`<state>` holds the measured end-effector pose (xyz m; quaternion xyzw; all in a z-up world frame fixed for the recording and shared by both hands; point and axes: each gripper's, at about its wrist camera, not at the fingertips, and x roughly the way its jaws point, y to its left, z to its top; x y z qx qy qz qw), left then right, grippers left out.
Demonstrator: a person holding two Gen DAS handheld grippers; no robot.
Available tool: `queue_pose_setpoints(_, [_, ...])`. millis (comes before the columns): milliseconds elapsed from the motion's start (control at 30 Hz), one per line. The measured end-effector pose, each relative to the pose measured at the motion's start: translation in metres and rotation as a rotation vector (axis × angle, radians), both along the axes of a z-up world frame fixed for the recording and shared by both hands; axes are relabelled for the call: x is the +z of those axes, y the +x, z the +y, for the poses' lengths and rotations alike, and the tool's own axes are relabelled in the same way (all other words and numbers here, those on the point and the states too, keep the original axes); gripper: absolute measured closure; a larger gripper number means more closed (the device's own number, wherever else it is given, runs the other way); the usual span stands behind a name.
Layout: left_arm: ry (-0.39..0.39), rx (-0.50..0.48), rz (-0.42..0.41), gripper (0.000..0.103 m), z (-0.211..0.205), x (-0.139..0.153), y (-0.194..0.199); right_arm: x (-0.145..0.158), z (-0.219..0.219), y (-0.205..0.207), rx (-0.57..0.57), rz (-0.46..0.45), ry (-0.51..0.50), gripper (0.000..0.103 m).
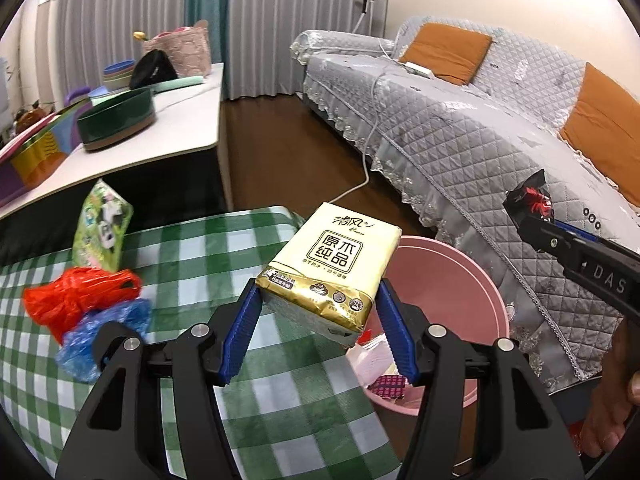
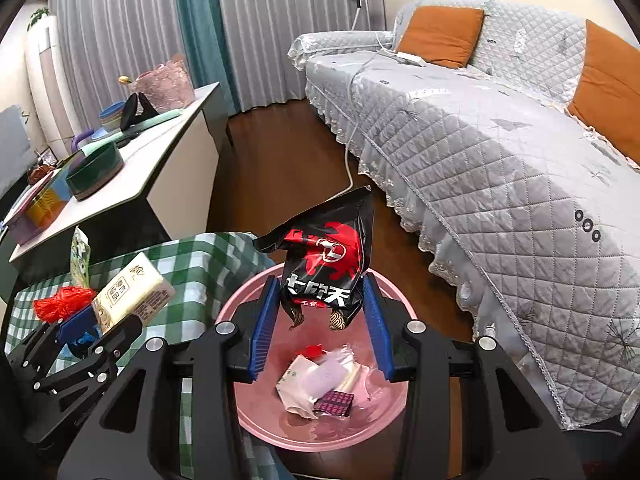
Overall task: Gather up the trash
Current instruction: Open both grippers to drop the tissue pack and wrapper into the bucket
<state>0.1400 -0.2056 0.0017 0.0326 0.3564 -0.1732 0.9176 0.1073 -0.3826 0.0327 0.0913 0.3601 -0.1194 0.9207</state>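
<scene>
Here the pink bin (image 2: 248,412) serves as the landmark. Directly above its open mouth the right gripper (image 2: 320,312) pinches a black and red snack bag (image 2: 324,264) between its blue pads, the bag hanging upright over the bin. Inside the bin lie white wrappers (image 2: 316,380) and a small dark patterned packet (image 2: 335,403).

Just left of the bin, over the edge of the green checked cloth (image 1: 192,248), the left gripper (image 1: 318,312) clamps a yellow tissue pack (image 1: 332,260) by its lower end, the pack tilted up and away.

Further left of the bin, on the cloth, rest a red plastic bag (image 1: 80,292), a blue plastic bag (image 1: 104,328) touching it, and behind them a green printed packet (image 1: 102,224) standing upright.

Beyond the bin, to the right, stretches a grey quilted sofa (image 2: 500,168) with orange cushions (image 2: 440,36).
</scene>
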Motion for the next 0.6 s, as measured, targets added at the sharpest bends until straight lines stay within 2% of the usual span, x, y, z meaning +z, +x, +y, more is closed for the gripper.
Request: queue_pose_setpoints(600, [0.003, -0.047, 0.014, 0.045, -0.028, -0.005, 0.011, -0.007, -0.013, 0.001, -0.029, 0.02, 0.007, 0.06])
